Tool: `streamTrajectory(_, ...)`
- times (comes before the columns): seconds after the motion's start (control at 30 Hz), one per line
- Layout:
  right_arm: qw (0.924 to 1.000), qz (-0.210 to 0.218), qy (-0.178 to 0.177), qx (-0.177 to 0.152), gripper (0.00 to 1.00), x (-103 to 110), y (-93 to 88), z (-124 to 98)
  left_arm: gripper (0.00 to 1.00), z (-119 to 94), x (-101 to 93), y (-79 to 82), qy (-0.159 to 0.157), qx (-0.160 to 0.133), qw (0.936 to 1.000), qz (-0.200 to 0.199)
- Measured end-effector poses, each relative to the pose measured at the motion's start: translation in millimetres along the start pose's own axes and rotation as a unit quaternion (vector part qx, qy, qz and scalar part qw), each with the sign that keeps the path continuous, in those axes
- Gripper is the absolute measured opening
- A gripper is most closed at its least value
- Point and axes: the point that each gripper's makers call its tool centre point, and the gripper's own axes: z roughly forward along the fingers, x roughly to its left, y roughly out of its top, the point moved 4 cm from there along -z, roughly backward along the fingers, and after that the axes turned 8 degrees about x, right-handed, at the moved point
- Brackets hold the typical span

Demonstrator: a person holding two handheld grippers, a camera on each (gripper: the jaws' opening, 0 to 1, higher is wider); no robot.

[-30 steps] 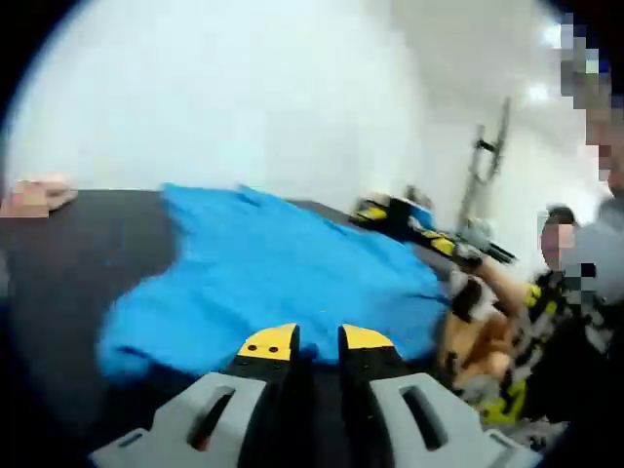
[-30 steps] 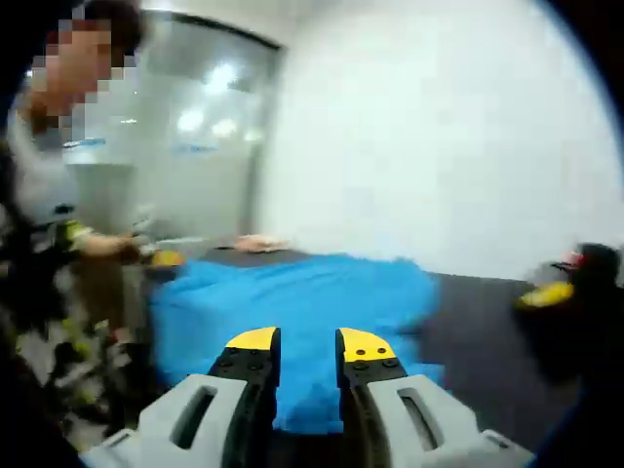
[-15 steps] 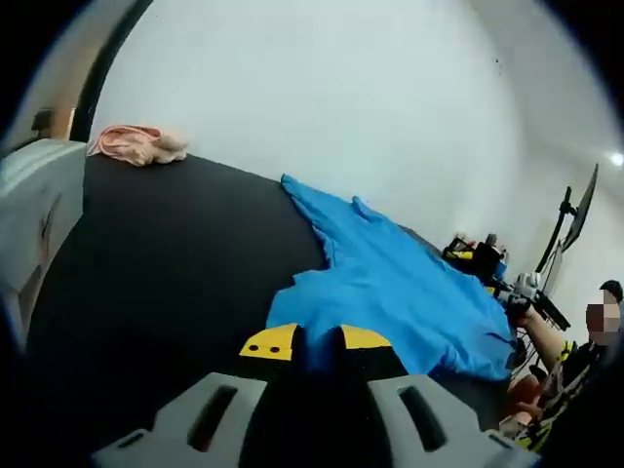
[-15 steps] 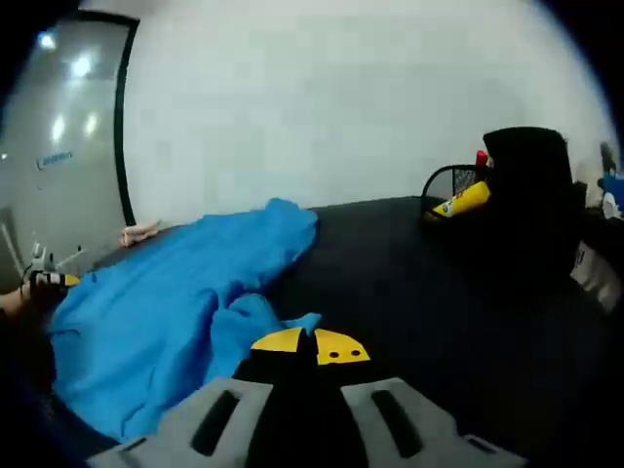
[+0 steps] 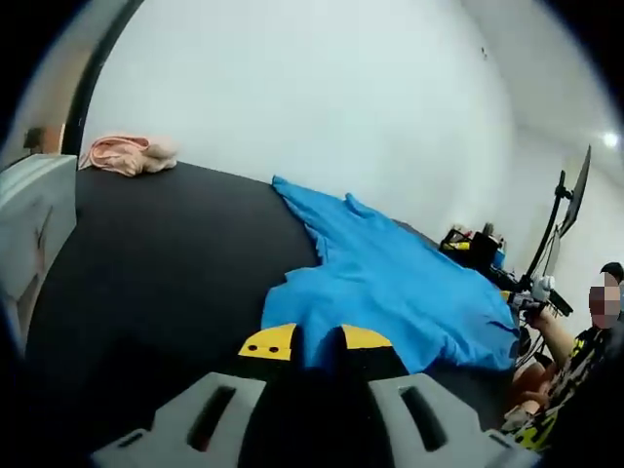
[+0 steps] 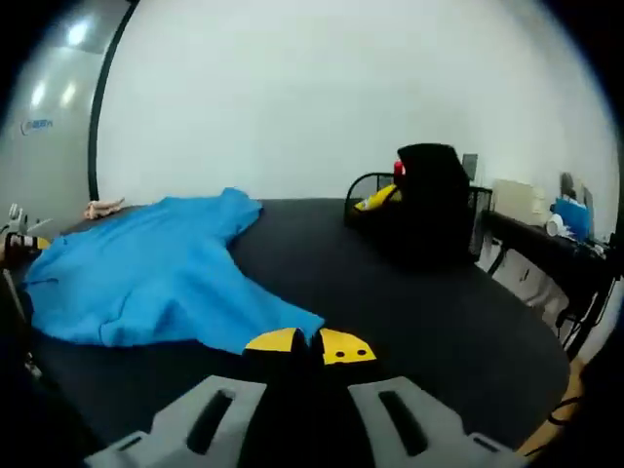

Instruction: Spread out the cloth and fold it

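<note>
Cloth (image 5: 390,283) corners pinched in both closed grippers, left gripper (image 5: 317,340), right gripper (image 6: 310,343).

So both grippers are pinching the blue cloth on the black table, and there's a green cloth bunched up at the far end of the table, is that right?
Not quite: the bunched cloth at the far end is pink, not green, as the left gripper view shows. The rest holds: the left gripper and the right gripper each pinch an edge of the blue cloth on the black table.

both views low over the black table (image 5: 146,253), close, sharing the blue cloth (image 5: 390,283) from opposite corners
</note>
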Motion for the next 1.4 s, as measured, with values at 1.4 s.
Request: streamTrajectory(1.4,0.9256,-0.215,0.308,0.047,0.05,96.5,2.2,34.8,0.15,-3.5,10.9,0.6,-0.009,-0.002,0.9994,-0.034)
